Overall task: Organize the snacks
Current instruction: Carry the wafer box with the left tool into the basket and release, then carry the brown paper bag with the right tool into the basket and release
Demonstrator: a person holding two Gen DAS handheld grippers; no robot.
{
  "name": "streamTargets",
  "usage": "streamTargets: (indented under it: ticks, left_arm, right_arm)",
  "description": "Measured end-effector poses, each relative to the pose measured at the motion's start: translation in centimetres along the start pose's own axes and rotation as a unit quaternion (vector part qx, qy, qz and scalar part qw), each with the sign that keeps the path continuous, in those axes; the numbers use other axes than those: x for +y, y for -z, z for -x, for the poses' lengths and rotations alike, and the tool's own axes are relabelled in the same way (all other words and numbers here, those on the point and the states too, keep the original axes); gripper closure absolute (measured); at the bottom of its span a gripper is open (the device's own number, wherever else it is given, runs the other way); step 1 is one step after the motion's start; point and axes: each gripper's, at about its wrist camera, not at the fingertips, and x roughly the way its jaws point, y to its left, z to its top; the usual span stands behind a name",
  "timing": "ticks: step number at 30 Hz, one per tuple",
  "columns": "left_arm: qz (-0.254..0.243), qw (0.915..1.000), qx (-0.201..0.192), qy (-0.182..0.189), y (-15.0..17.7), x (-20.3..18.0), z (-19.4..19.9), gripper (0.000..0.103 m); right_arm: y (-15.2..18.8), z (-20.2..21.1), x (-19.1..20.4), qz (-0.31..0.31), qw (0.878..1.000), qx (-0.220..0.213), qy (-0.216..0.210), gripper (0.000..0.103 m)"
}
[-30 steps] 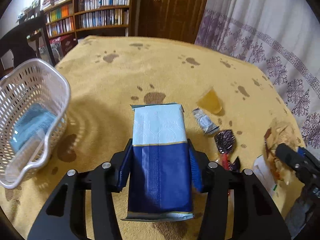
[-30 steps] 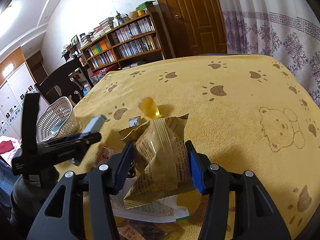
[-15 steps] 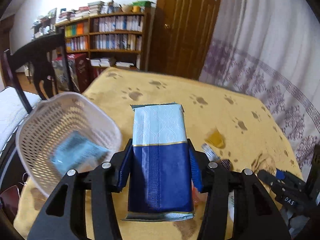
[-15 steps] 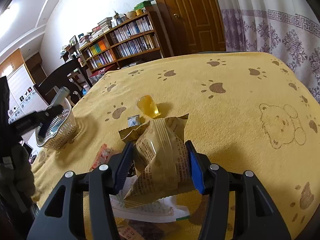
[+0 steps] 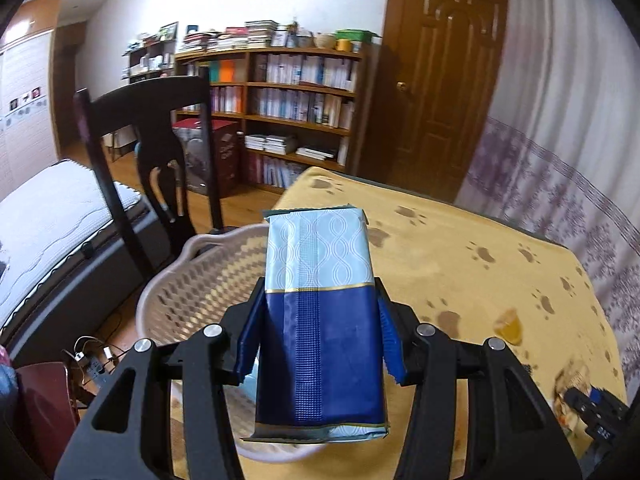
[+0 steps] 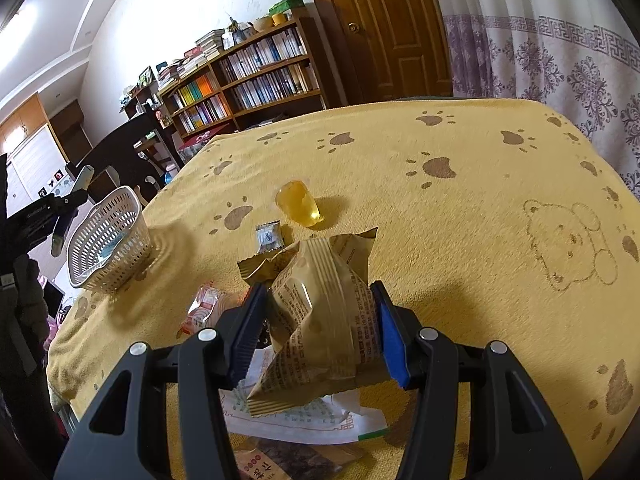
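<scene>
With one blue packet already in the basket (image 6: 106, 236), left gripper (image 5: 318, 332) jaws pinch a blue pack (image 5: 318, 320) above it, right gripper (image 6: 320, 328) jaws pinch a tan packet (image 6: 320, 312); several snacks remain on the bench (image 6: 460, 220) ahead.

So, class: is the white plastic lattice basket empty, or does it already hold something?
Not empty. The white plastic lattice basket holds a pale blue packet, seen through its open top in the right wrist view.
</scene>
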Motion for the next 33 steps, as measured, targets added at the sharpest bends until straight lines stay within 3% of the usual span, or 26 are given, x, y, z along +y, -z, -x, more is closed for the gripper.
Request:
streamTargets:
  ticks: [7,11,18,26,33]
  left_arm:
    - [0.033,0.9990,0.003,-0.030,-0.3,3.2,-1.8,0.052]
    - [0.045,0.9978,0.000,-0.049,-0.4,4.4,-2.4,0.044]
    - [0.043,0.9974,-0.023,-0.052,-0.6,4.6,-0.9,0.030]
    - [0.055,0.9959,-0.053,-0.048,-1.4,5.3,1.6,0.020]
    - [0.076,0.9931,-0.077,-0.046,-2.0,6.9,3.8,0.016]
  right_arm:
    - [0.0,0.2,0.1,-0.007,1.000,-0.001,0.001,0.050]
    - [-0.1,0.3,0.3,-0.009,1.000,-0.001,0.000,0.050]
    - [-0.8,0.7,1.3,-0.003,1.000,-0.005,-0.006,0.050]
    - [-3.6,1.2,5.8,0.042,0.999,-0.018,-0.030,0.050]
    - [-5.9,-0.2,12.7,0.096,0.993,-0.013,-0.073,0.050]
